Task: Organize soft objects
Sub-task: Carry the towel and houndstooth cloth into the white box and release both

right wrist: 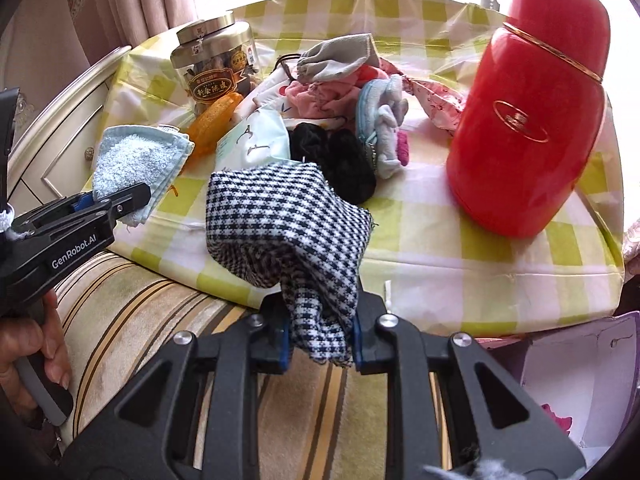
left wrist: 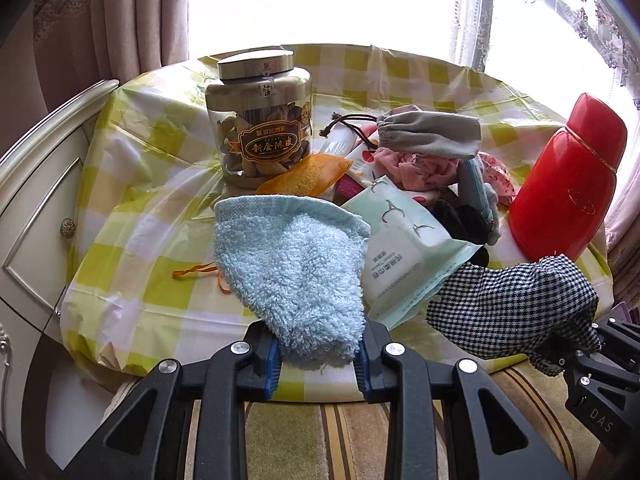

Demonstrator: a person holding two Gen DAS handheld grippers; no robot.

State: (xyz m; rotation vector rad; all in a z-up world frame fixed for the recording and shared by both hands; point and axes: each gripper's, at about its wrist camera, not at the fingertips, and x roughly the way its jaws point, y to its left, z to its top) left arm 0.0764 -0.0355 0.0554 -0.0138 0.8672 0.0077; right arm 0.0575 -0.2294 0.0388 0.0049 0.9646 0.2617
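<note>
My left gripper [left wrist: 318, 360] is shut on a light blue terry towel [left wrist: 292, 264], held above the near edge of the checked table [left wrist: 132, 280]. My right gripper [right wrist: 320, 338] is shut on a black-and-white houndstooth cloth [right wrist: 288, 224], also lifted at the table's near edge. The towel [right wrist: 132, 156] and left gripper [right wrist: 116, 204] show at the left of the right wrist view; the houndstooth cloth [left wrist: 516, 312] shows at the lower right of the left wrist view. A pile of soft items [left wrist: 420, 164] lies mid-table: grey drawstring pouch [left wrist: 432, 132], pink fabric, black velvet pieces [right wrist: 340, 156].
A glass jar with metal lid [left wrist: 260, 120] stands at the back left. A red flask [left wrist: 568, 184] stands at the right. A tissue pack [left wrist: 404, 248] and an orange case [left wrist: 304, 176] lie by the pile. A striped cushion [right wrist: 160, 320] lies below; a purple box [right wrist: 580, 376] sits lower right.
</note>
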